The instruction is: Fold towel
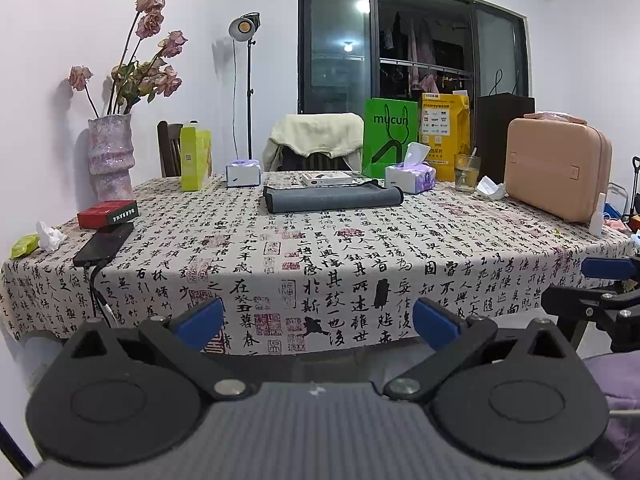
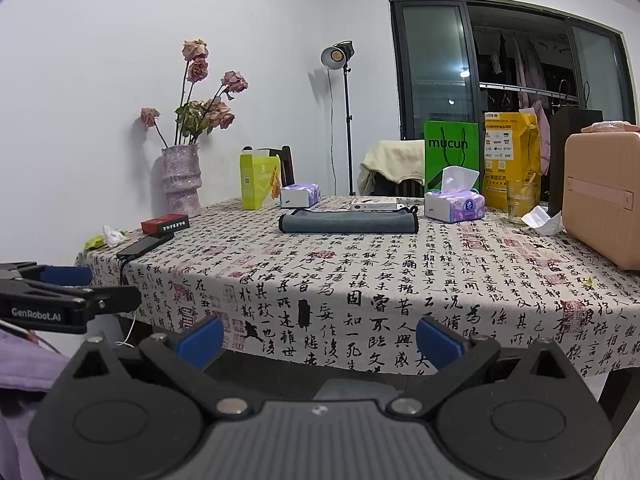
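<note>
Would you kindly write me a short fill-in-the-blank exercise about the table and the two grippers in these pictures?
1. The towel lying on the table is ____ in colour.
2. The fingers of the left gripper are ____, holding nothing.
3. The vase holds dried ____.
4. The word on the green bag is ____.

Missing words: grey; open; roses; mucun

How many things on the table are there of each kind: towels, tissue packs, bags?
Towels: 1, the grey towel
Tissue packs: 2, left pack, right pack
Bags: 2, green bag, yellow bag
Total: 5
</note>
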The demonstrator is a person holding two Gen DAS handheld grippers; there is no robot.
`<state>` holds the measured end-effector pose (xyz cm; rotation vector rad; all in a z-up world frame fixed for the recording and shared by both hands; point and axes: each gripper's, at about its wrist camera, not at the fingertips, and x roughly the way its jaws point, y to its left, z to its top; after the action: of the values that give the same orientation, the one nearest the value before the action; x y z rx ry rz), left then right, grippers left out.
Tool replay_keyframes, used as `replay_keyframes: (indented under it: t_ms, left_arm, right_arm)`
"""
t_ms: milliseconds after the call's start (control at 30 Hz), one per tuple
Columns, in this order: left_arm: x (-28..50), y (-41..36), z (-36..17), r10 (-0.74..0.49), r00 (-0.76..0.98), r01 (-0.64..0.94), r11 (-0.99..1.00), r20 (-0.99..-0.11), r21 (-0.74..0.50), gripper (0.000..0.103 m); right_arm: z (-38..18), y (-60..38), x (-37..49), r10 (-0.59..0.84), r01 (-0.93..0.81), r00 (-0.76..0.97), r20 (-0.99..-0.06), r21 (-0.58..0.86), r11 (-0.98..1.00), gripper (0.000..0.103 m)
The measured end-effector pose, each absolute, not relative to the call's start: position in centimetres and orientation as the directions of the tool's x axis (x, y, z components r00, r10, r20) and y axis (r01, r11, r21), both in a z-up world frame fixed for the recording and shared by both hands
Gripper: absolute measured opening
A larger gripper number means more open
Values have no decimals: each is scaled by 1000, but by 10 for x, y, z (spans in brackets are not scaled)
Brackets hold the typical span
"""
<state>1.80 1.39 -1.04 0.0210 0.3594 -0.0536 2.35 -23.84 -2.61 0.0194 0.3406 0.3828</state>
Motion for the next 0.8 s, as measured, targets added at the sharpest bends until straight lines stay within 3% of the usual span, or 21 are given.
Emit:
replay_keyframes:
  t_ms: [800]
  left_arm:
    - [17, 13, -9, -44, 939, 53, 998, -342, 17, 103]
  right_arm:
    - [-24, -238, 23, 361, -360, 879, -311, 62, 931, 103]
